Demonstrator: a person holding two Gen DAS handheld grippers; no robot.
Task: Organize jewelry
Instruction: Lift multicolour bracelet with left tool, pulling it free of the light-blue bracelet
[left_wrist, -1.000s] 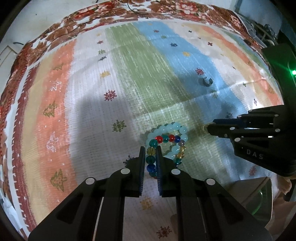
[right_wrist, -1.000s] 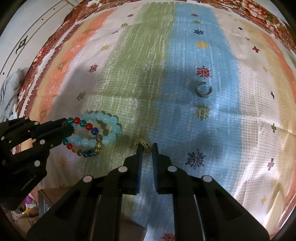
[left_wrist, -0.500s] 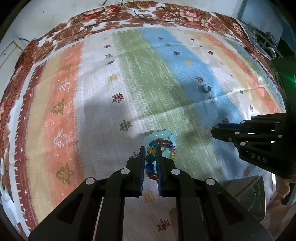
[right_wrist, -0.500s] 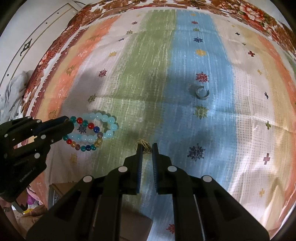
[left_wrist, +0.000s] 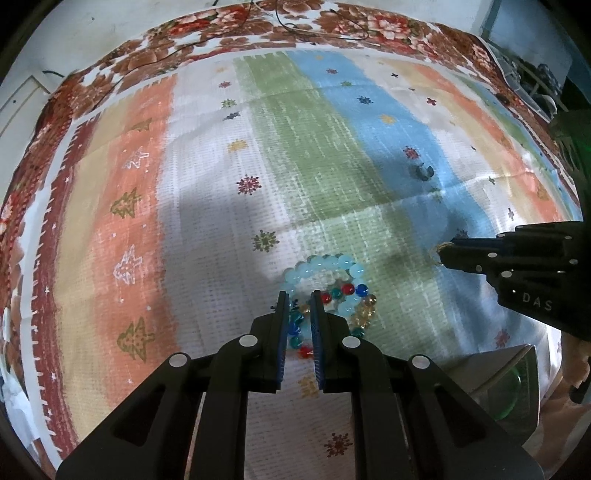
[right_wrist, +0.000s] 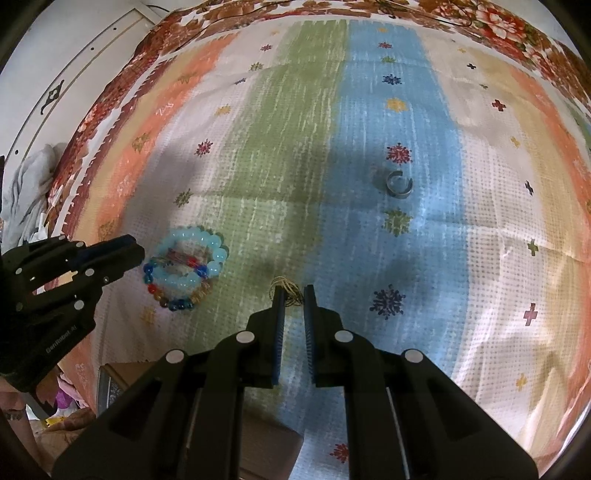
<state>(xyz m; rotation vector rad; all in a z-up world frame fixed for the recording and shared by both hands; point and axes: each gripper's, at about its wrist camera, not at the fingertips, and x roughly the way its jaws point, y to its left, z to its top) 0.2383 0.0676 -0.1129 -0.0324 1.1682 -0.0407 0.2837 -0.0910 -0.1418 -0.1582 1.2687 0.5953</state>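
Bead bracelets (left_wrist: 330, 291), two loops tangled, lie low centre of the left wrist view on the striped cloth (left_wrist: 207, 192). Left claw (left_wrist: 299, 299) is nearly closed, pinching the multicolour strand. Right claw (right_wrist: 293, 293) is likewise nearly closed on a small gold wire piece (right_wrist: 284, 288). Metal ring (right_wrist: 398, 186) lies apart, upper right. Step, by my reading: both pieces gripped, pre-lift. Next: raise gently, carry to storage; destination unclear.

Two bead bracelets: a light blue one (left_wrist: 325, 267) and a multicolour one (left_wrist: 354, 302). One silver ring (right_wrist: 398, 186), one small gold piece (right_wrist: 286, 290). Two grippers too.
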